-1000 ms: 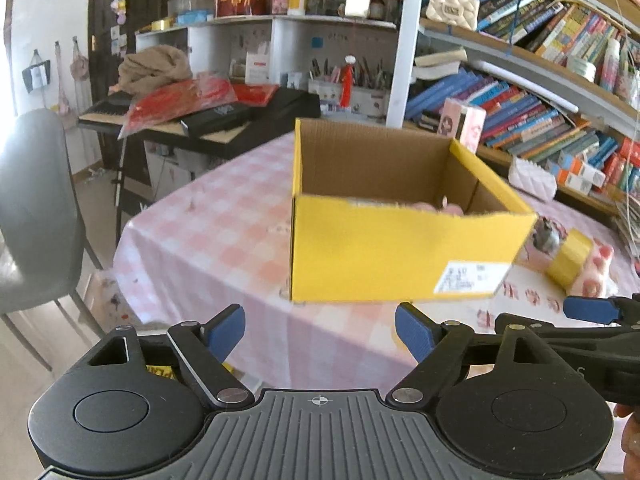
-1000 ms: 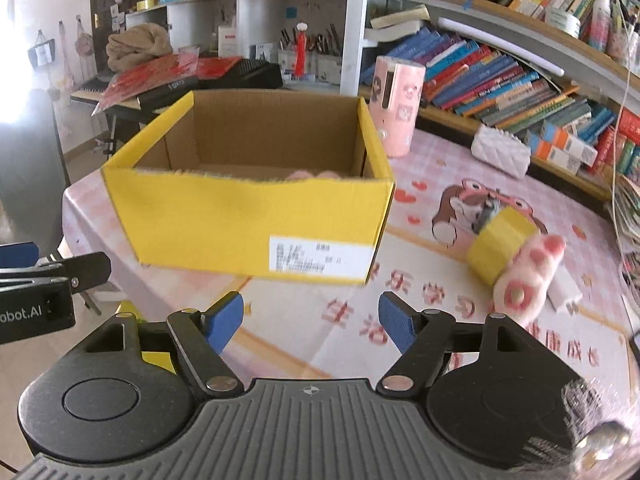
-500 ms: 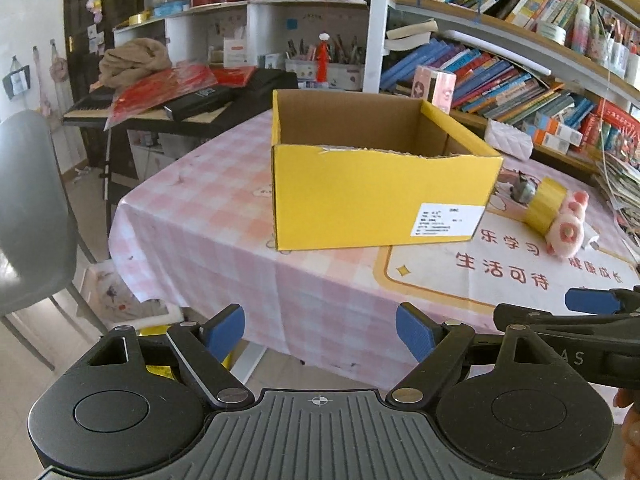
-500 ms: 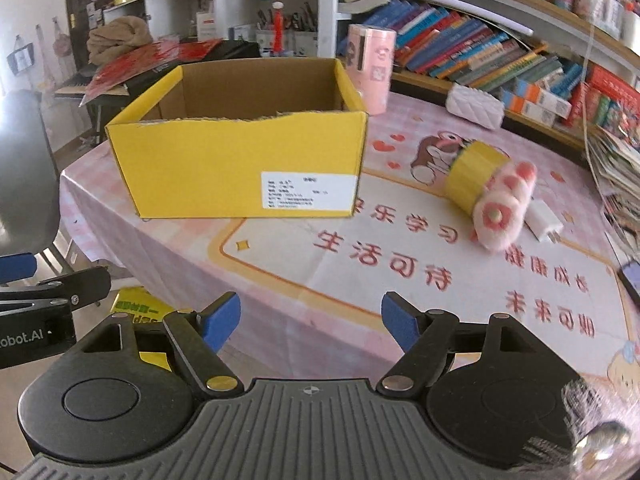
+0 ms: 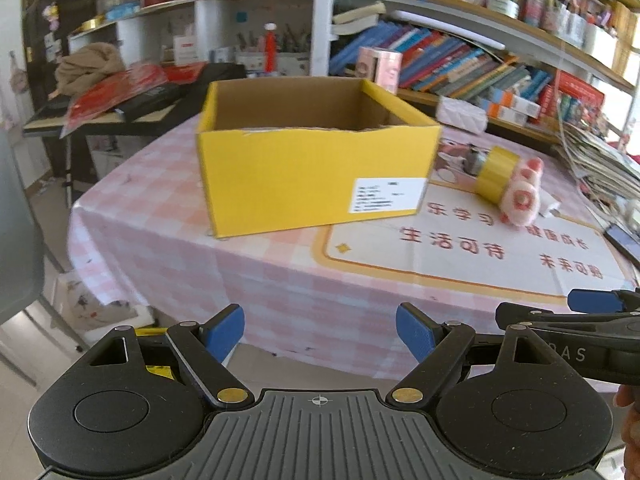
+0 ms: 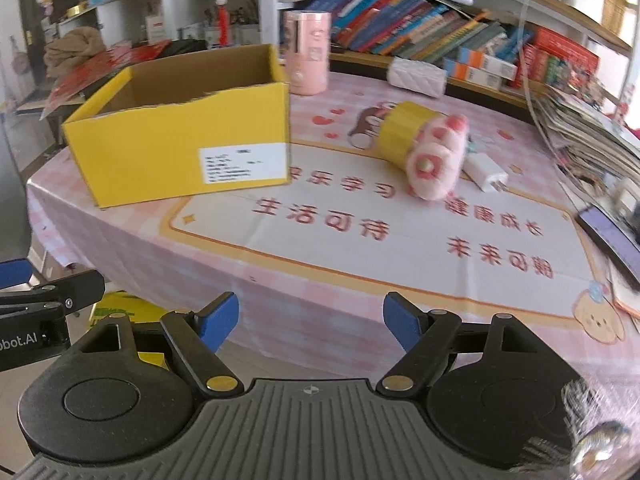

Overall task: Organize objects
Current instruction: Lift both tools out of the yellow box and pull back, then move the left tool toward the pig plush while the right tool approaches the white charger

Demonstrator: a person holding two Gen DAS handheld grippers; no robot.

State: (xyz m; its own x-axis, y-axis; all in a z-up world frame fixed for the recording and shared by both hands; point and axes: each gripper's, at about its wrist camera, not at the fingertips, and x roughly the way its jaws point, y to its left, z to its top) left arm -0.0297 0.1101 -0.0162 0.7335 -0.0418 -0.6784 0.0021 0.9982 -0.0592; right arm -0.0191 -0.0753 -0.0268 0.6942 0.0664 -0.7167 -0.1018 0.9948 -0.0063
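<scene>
An open yellow cardboard box (image 5: 312, 168) (image 6: 180, 148) stands on the pink checked tablecloth (image 5: 168, 248) near the table's left edge. To its right lie a yellow tape roll (image 6: 400, 132) (image 5: 494, 174), a pink plush paw (image 6: 438, 164) (image 5: 520, 196) and a white charger (image 6: 486, 174). My left gripper (image 5: 320, 330) hangs open off the table's front edge, nothing between its fingers. My right gripper (image 6: 310, 322) is beside it, also off the edge, its jaws opening and empty.
A pink cylinder (image 6: 308, 52) stands behind the box, a white quilted pouch (image 6: 418, 72) further right. A stack of papers (image 6: 588, 140) and a phone (image 6: 612, 236) lie at the right edge. Bookshelves (image 5: 480, 60) line the back. A grey chair (image 5: 16, 216) stands left.
Both grippers have drawn back from the box toward the table's front edge, so box and table look farther off. The right gripper's jaws have spread a little wider.
</scene>
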